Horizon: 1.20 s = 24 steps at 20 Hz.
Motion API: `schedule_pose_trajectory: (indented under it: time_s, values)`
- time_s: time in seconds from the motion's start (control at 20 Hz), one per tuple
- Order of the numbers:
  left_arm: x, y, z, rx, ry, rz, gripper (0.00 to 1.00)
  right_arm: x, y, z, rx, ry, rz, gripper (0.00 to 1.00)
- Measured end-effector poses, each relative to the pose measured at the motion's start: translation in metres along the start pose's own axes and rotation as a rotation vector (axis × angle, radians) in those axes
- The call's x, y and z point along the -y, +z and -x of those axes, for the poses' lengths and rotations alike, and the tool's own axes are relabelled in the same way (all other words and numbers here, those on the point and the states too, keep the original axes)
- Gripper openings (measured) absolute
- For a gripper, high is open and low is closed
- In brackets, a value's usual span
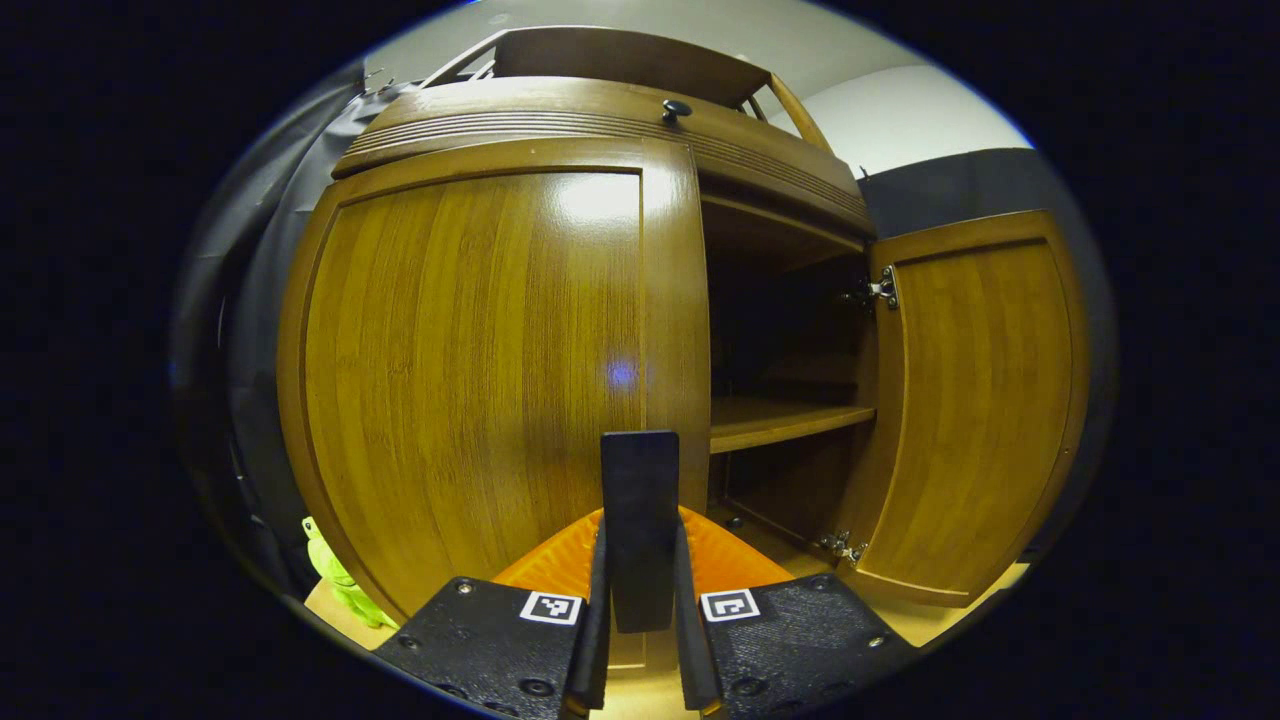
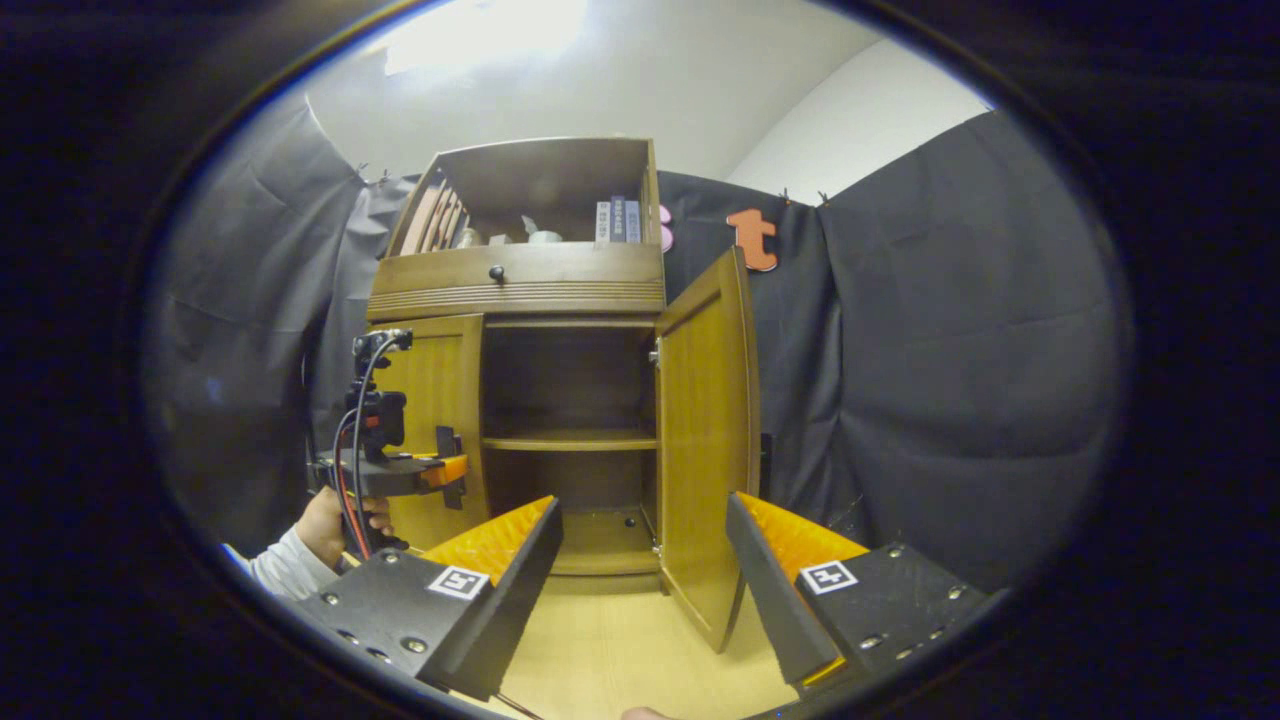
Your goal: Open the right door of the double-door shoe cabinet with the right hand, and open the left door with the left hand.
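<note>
The wooden shoe cabinet point(image 2: 520, 280) stands ahead. Its left door point(image 1: 470, 370) looks closed, flush with the frame. My left gripper point(image 1: 640, 530) is right in front of it, both fingers shut on a black upright handle point(image 1: 640, 480) at that door's inner edge. In the right gripper view the left gripper point(image 2: 448, 470) sits at the left door point(image 2: 440, 400), held by a hand point(image 2: 325, 525). The right door point(image 1: 975, 400) is swung wide open, edge-on towards my right gripper point(image 2: 645, 530). That gripper is open, holds nothing and hangs well back from the cabinet.
Inside the open half are a shelf point(image 2: 570, 440) and a bare bottom board. Above the doors is a drawer with a dark knob point(image 1: 676, 108), and higher up an open shelf with books point(image 2: 620, 220). A green object point(image 1: 335, 580) lies left of the cabinet. Pale wooden floor point(image 2: 610, 640) lies in front.
</note>
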<state>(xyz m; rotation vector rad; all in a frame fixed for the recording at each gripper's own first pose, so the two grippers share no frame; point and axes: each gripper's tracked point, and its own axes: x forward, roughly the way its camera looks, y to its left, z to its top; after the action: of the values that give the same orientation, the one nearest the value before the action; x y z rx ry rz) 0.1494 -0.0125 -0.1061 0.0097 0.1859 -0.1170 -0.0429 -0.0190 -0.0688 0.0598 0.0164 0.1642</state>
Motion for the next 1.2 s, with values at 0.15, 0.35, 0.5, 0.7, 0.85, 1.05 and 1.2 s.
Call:
schedule_pose_trajectory:
  time_s: [0.15, 0.35, 0.5, 0.7, 0.85, 1.05, 1.2]
  values:
    - [-0.001, 0.001, 0.006, -0.014, -0.005, -0.005, 0.29, 0.003, 0.000, 0.009, -0.002, -0.005, -0.013, 0.98]
    - [0.003, -0.003, 0.028, 0.006, -0.029, -0.003, 0.29, 0.006, -0.005, 0.027, -0.005, -0.003, -0.011, 0.98]
    - [0.001, 0.000, 0.043, 0.000, -0.041, -0.010, 0.30, 0.007, -0.004, 0.031, -0.011, -0.011, -0.016, 0.98]
    - [0.000, -0.002, 0.066, -0.022, -0.069, -0.004, 0.30, 0.009, 0.000, 0.033, -0.006, -0.022, -0.006, 0.97]
    - [-0.002, 0.000, 0.083, -0.018, -0.077, -0.011, 0.30, 0.003, 0.004, 0.032, -0.007, -0.013, -0.009, 0.98]
    - [-0.012, 0.001, 0.110, -0.006, -0.081, -0.011, 0.30, -0.012, 0.013, 0.029, -0.014, 0.033, -0.029, 0.98]
    - [-0.021, 0.000, 0.130, -0.009, -0.084, -0.013, 0.30, -0.021, 0.020, 0.025, -0.029, 0.064, -0.045, 0.98]
